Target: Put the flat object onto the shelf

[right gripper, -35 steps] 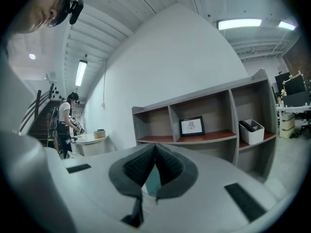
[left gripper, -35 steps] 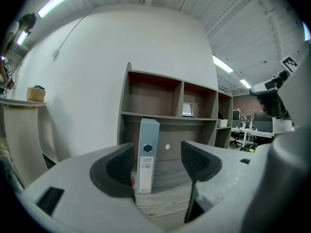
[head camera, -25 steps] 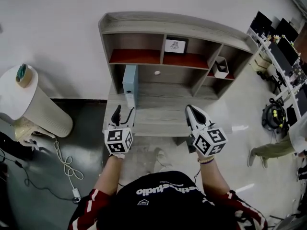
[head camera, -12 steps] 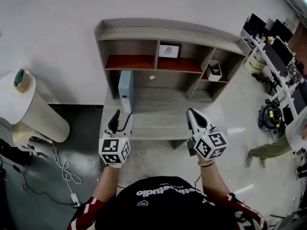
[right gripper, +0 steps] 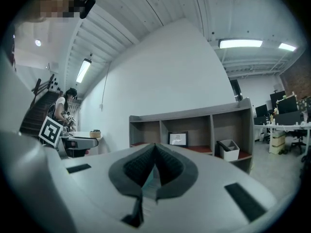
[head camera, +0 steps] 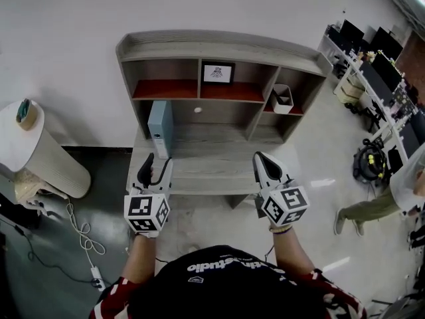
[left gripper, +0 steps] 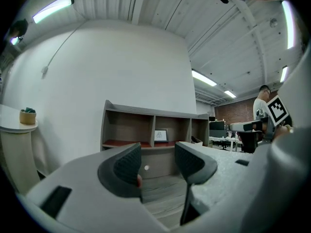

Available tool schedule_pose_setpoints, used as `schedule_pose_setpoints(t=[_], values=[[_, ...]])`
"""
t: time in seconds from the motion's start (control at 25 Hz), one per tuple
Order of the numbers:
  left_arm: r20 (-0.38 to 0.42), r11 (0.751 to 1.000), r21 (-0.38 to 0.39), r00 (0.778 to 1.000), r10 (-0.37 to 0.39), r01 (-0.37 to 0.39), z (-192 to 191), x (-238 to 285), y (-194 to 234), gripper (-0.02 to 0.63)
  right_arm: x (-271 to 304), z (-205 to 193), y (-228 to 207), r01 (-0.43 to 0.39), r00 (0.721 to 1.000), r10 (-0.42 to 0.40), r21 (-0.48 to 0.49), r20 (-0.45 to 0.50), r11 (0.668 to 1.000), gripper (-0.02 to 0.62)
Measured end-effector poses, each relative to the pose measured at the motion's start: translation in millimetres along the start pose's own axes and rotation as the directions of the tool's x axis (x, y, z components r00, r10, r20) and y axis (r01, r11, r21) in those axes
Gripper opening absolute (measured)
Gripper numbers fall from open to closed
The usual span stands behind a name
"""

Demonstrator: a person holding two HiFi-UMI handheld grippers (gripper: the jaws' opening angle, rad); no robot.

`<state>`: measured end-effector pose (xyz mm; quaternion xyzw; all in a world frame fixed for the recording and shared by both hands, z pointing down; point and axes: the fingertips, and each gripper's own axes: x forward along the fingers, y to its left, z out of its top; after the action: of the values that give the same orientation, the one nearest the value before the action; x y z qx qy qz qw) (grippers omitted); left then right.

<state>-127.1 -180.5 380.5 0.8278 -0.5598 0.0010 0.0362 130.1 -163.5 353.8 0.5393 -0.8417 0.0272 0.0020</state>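
The flat object, a light blue slab (head camera: 159, 126), stands upright on the lower board of the grey shelf unit (head camera: 219, 45), against its left partition. My left gripper (head camera: 156, 167) hovers in front of the board's edge, apart from the slab. Its jaws stand open with nothing between them, and the left gripper view (left gripper: 158, 159) shows only the shelf through the gap. My right gripper (head camera: 259, 158) hangs in front of the board's right half. It is shut and empty, its pads meeting at the tips (right gripper: 154, 152).
A framed picture (head camera: 217, 72) and a white bin (head camera: 281, 98) sit on the red upper shelves. A white round-topped stand (head camera: 33, 145) with a tape roll (head camera: 27, 109) is at the left, and cables (head camera: 83, 231) lie on the floor. A person (head camera: 372, 205) and desks with monitors (head camera: 378, 65) are at the right.
My left gripper, which was right at the blue slab's foot, has drawn back from it. The slab stays upright. Both grippers now sit further from the shelf.
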Motion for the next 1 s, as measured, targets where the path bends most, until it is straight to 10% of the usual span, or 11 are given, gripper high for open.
schedule_pose_setpoints(t=[1.0], values=[[0.079,0.991,0.04,0.99,0.121,-0.124,24,-24,-41,0.006,-43,2,-36,-0.011,0.999,0.011,0.017,0.031,1.0,0.002]])
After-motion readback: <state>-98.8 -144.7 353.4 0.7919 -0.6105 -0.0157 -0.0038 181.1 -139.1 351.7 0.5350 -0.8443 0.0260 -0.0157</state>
